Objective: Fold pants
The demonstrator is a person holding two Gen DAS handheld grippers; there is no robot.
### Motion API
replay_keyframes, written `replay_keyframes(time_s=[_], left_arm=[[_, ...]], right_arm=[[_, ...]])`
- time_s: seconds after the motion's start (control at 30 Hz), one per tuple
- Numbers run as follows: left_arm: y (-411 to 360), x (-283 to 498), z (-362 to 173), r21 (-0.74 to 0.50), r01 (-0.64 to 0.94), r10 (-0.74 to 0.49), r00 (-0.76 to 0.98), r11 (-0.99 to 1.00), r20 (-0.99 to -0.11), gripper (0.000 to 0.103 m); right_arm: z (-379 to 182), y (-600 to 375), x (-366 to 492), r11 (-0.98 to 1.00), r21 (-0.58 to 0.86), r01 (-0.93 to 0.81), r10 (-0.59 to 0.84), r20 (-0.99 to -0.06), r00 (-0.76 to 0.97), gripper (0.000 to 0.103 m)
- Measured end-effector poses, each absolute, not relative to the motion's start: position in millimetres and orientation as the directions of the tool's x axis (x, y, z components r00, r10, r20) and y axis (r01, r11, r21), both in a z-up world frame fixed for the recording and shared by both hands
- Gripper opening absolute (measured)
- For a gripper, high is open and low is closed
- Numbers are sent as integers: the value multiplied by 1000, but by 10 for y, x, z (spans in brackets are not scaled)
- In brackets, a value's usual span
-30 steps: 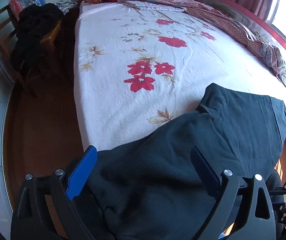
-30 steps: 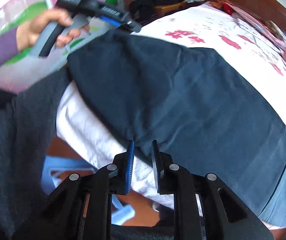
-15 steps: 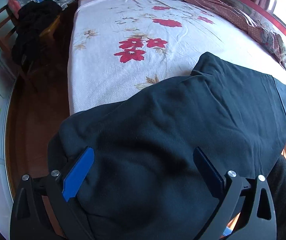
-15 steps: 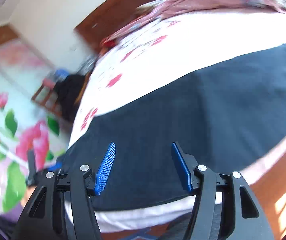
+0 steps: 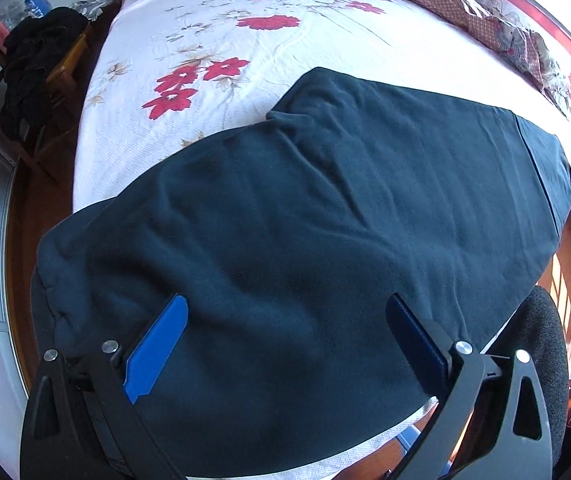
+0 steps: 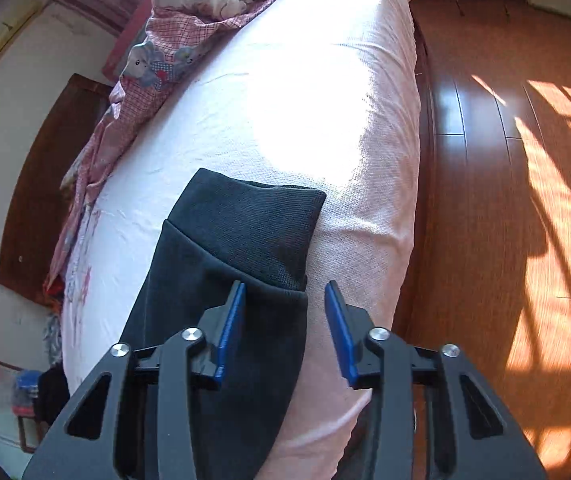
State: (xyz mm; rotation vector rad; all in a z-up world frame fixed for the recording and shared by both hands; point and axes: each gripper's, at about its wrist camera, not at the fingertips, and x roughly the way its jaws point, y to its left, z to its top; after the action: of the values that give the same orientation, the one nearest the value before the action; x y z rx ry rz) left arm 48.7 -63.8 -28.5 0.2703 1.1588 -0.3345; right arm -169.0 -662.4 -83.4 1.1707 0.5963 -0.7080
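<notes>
Dark teal pants lie flat across the near part of the bed, folded lengthwise, one end draped over the left bed edge. My left gripper hovers over that end, jaws wide open, nothing pinched. In the right wrist view the ribbed band end of the pants lies near the bed's other edge. My right gripper straddles the side edge of the cloth just below the band. Its jaws are closing, with a gap still showing, and the pads do not press on the cloth.
The bed has a white sheet with red flowers. A pink patterned quilt is bunched along its far side. A wooden chair piled with black clothes stands left of the bed. Sunlit wood floor lies beyond the band end.
The left gripper moved over the pants, which now lie spread flat on the bed. The right gripper rolled and swung from the near bed edge to the band end, opened wide, then narrowed.
</notes>
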Motion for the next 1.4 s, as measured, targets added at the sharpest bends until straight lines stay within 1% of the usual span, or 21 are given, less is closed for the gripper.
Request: replay_keyframes(time_s=[0.07, 0.13, 0.17, 0.2, 0.23, 0.27, 0.37, 0.47, 0.5, 0.53, 0.57, 0.6, 0.67, 0.8, 0.87, 0.9, 0.93, 1.03, 1.2, 1.3, 1.4], left_arm=[[-722, 490, -301, 40, 400, -111, 349, 916, -930, 100], [-793, 475, -298, 45, 409, -111, 351, 911, -930, 100], [-831, 470, -303, 51, 414, -107, 350, 909, -931, 100], [-864, 469, -311, 54, 418, -104, 347, 907, -932, 100], [-895, 467, -322, 53, 423, -105, 342, 905, -934, 100], [-929, 466, -336, 52, 429, -105, 335, 902, -936, 100], [-1023, 449, -350, 54, 446, -107, 327, 893, -939, 100], [-1055, 416, -300, 54, 452, -117, 343, 891, -932, 100], [-1050, 411, -298, 50, 452, -120, 341, 891, -932, 100], [-1041, 413, -305, 52, 448, -116, 339, 892, -933, 100], [-1030, 415, -315, 55, 444, -109, 337, 894, -935, 100], [-1018, 416, -320, 57, 442, -106, 335, 895, -936, 100], [-994, 417, -312, 55, 436, -109, 342, 898, -933, 100], [-966, 439, -284, 46, 421, -115, 350, 906, -930, 100], [-957, 449, -262, 46, 418, -117, 355, 907, -927, 100], [-950, 446, -252, 46, 417, -117, 357, 908, -927, 100], [-940, 449, -248, 47, 416, -116, 359, 908, -926, 100], [-890, 467, -229, 47, 407, -114, 362, 912, -925, 100], [-760, 463, -159, 17, 375, -135, 374, 927, -917, 100], [-653, 441, -84, 11, 358, -141, 397, 934, -907, 100], [-504, 422, -28, 4, 331, -141, 415, 944, -899, 100]], right_arm=[[-686, -6616, -1576, 310, 516, 799, -215, -780, 588, 19], [-465, -6582, -1564, 383, 503, 775, -264, -744, 613, 10], [-365, -6580, -1628, 386, 573, 723, -271, -679, 683, 10], [-301, -6611, -1708, 389, 671, 632, -269, -573, 774, 10], [-298, -6657, -1753, 381, 729, 569, -259, -506, 823, 10], [-373, -6717, -1734, 351, 736, 579, -249, -523, 815, 10], [-755, -6817, -1634, 303, 661, 687, -205, -659, 724, 10], [-940, -6819, -1770, 242, 731, 638, -199, -606, 770, 10], [-904, -6800, -1790, 261, 728, 634, -214, -597, 773, 19], [-859, -6779, -1812, 277, 697, 661, -242, -616, 750, 35], [-844, -6761, -1860, 272, 691, 670, -260, -618, 742, 38], [-877, -6770, -1899, 255, 722, 643, -246, -595, 765, 38], [-969, -6787, -1908, 223, 715, 662, -212, -627, 749, 38], [-1093, -6767, -1871, 195, 774, 602, -162, -580, 798, 38], [-1091, -6755, -1825, 199, 775, 600, -167, -577, 800, 38], [-1084, -6754, -1810, 202, 772, 603, -167, -579, 798, 36], [-1054, -6744, -1786, 221, 745, 629, -175, -604, 777, 30], [-934, -6690, -1744, 263, 692, 672, -195, -644, 740, 22], [-540, -6544, -1606, 387, 569, 726, -276, -679, 680, 17], [-155, -6351, -1430, 498, 492, 714, -317, -663, 678, 15], [316, -5941, -1133, 666, 346, 661, -352, -636, 687, 14]])
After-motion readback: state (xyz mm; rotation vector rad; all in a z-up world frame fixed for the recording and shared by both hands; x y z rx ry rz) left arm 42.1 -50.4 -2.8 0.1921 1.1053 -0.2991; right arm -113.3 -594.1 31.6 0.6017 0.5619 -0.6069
